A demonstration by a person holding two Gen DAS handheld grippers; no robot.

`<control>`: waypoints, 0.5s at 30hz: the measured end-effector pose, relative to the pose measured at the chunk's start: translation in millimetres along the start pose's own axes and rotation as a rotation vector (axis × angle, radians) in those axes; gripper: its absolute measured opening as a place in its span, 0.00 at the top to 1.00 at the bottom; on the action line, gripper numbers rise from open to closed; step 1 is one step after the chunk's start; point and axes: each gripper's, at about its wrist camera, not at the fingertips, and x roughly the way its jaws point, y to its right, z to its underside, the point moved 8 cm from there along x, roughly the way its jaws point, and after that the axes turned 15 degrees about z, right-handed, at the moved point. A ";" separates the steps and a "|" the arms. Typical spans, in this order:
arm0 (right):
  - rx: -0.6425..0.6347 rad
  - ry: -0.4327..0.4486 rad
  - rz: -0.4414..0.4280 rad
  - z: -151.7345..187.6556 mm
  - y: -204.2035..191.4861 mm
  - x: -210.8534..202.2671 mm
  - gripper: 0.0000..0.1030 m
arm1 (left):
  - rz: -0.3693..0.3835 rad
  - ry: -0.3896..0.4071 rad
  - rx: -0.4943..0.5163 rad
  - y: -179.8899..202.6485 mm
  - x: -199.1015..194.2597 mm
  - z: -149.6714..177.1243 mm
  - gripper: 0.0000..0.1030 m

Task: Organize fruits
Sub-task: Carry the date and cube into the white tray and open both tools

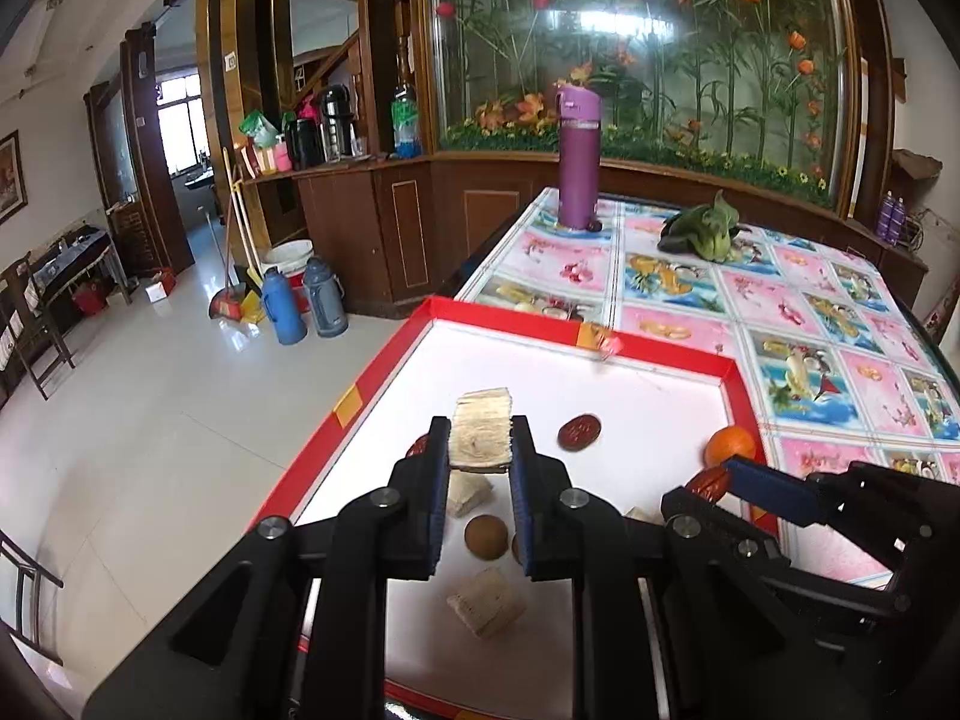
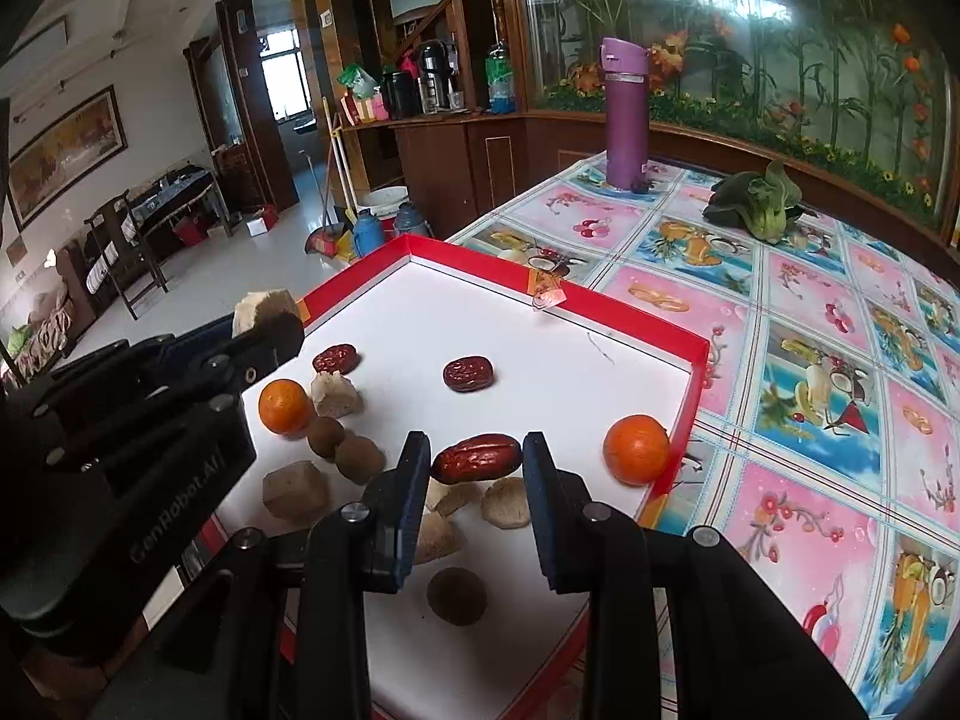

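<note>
- My left gripper [image 1: 480, 441] is clamped on a pale fibrous chunk [image 1: 482, 432], lifted above the red-rimmed tray [image 1: 510, 319].
- My right gripper [image 2: 477, 462] pinches a red date [image 2: 477, 458] end to end, above the tray floor.
- One orange [image 2: 636, 449] sits by the tray's right rim, another orange [image 2: 283, 407] near its left side.

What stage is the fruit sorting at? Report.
Done: nothing looks grouped; oranges, dates and longans lie mixed in the tray. In hand: left tongs hold a pale chunk, right tongs a date. Left: nearly everything.
</note>
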 end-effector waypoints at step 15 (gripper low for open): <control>0.023 -0.060 0.045 7.5 2.9 24.4 0.69 | -0.021 -0.072 -0.021 -12.5 20.9 19.1 0.80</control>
